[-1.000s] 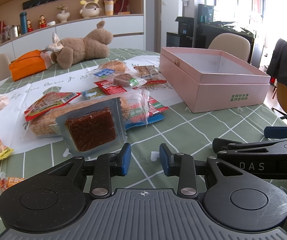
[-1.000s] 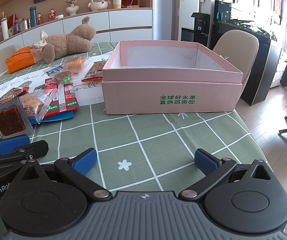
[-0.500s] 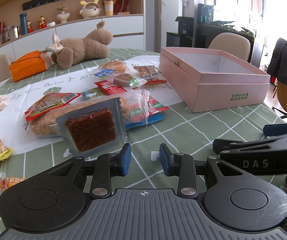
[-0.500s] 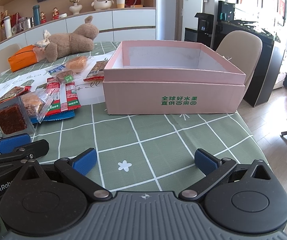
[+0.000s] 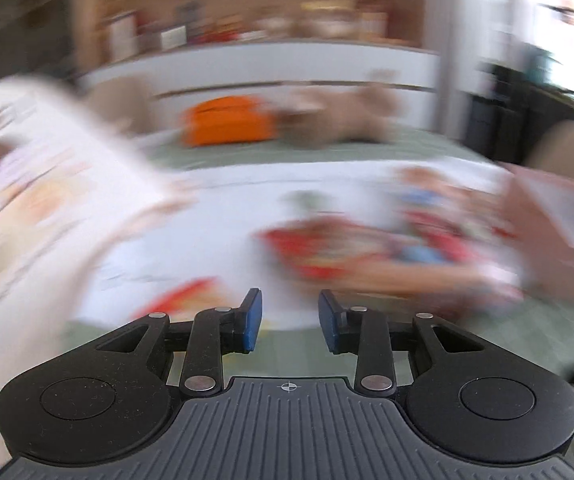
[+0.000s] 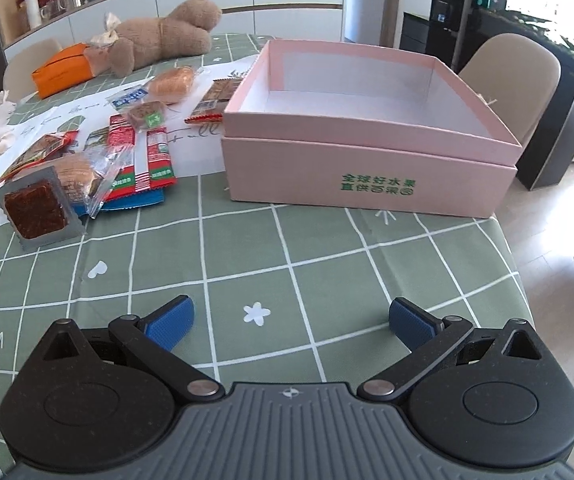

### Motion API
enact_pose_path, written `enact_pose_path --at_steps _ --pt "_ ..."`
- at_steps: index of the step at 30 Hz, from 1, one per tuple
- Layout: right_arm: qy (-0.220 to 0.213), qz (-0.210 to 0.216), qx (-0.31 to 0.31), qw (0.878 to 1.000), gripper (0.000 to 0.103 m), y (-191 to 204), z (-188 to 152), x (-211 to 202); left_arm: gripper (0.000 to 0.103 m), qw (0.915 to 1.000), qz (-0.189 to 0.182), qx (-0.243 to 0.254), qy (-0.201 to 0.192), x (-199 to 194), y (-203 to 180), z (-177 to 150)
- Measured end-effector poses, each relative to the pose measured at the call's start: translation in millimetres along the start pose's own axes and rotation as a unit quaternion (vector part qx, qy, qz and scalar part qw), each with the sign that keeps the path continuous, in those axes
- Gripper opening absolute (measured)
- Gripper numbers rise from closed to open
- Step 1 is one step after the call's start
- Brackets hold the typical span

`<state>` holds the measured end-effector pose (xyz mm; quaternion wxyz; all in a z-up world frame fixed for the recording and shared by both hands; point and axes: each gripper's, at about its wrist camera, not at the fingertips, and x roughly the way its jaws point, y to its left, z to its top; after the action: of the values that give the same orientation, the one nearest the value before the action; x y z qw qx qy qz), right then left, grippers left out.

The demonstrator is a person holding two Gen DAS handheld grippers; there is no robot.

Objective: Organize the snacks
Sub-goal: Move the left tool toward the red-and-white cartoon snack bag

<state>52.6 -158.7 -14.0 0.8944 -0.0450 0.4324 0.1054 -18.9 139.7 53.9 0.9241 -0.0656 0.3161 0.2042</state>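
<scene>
Green checked cloth covers the table (image 6: pixel 247 248), and on it, ahead and to the right of the right gripper (image 6: pixel 290 320), stands the pink box (image 6: pixel 367 176), open-topped and with nothing visible inside. To its left lies the scatter of snack packets (image 6: pixel 135 160), well apart from the right gripper's blue pads (image 6: pixel 171 322), which stand wide apart over bare cloth with nothing between them. Nearest of the heap is a clear-fronted packet with a dark red slab (image 6: pixel 37 210). Behind the snacks lie a brown plush toy (image 6: pixel 163 40) and an orange pouch (image 6: pixel 63 72).

The left wrist view is smeared by motion: the snacks there are only red and blue blurs, and a pale shape at the left edge cannot be made out. The left gripper (image 5: pixel 290 326) has its pads a narrow gap apart, holding nothing; its jaws have just been closing a little. A second ago that view was sharp and faced the box and the slab packet; now it faces the orange pouch. The right view has tipped downward slightly.
</scene>
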Motion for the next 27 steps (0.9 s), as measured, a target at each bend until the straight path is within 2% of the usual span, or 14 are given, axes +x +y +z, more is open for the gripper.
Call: enact_pose_path --at_steps 2,4,7,10,12,14,17,20,22,23,26,27 --pt "0.011 0.012 -0.011 1.000 0.103 4.1 2.7 -1.1 0.034 0.9984 0.035 -0.043 0.011 11.0 26.9 4.4" --pt "0.021 0.031 -0.016 0.999 0.102 12.5 6.7 -5.9 0.034 0.9955 0.052 -0.076 0.022 22.8 50.2 6.0" --pt "-0.003 0.075 -0.029 0.997 0.102 37.5 13.4 -23.0 0.034 0.9950 0.045 -0.078 0.043 36.3 61.3 6.3" --pt "0.009 0.146 -0.049 0.988 0.100 72.1 21.0 -28.6 0.034 0.9962 0.017 -0.068 0.053 41.9 61.4 4.1" --pt "0.023 0.186 -0.074 0.979 0.078 101.3 24.8 -27.1 0.034 0.9966 -0.006 -0.058 0.057 42.1 56.9 4.1" --pt "0.030 0.211 -0.101 0.972 0.064 126.1 24.5 -26.6 0.034 0.9956 -0.044 -0.052 0.065 43.6 55.4 2.6" --pt "0.020 0.228 -0.148 0.962 0.061 168.8 26.0 -21.2 0.034 0.9934 -0.078 -0.039 0.075 40.9 52.0 -0.1" --pt "0.021 0.231 -0.191 0.954 0.061 199.4 26.7 -5.0 0.034 0.9919 -0.089 -0.042 0.080 40.7 54.6 0.3" --pt "0.026 0.237 -0.207 0.949 0.055 208.3 28.6 5.3 0.034 0.9925 -0.084 -0.043 0.078 40.6 56.1 1.0" --pt "0.029 0.244 -0.213 0.946 0.043 210.7 28.3 6.7 0.034 0.9927 -0.081 -0.044 0.078 41.1 56.4 1.5" --pt "0.031 0.245 -0.219 0.944 0.032 206.0 28.6 4.2 0.034 0.9931 -0.071 -0.050 0.079 46.4 56.4 3.7" --pt "0.036 0.246 -0.213 0.945 0.032 199.4 28.6 1.3 0.034 0.9936 -0.067 -0.049 0.077 47.7 54.7 4.7"
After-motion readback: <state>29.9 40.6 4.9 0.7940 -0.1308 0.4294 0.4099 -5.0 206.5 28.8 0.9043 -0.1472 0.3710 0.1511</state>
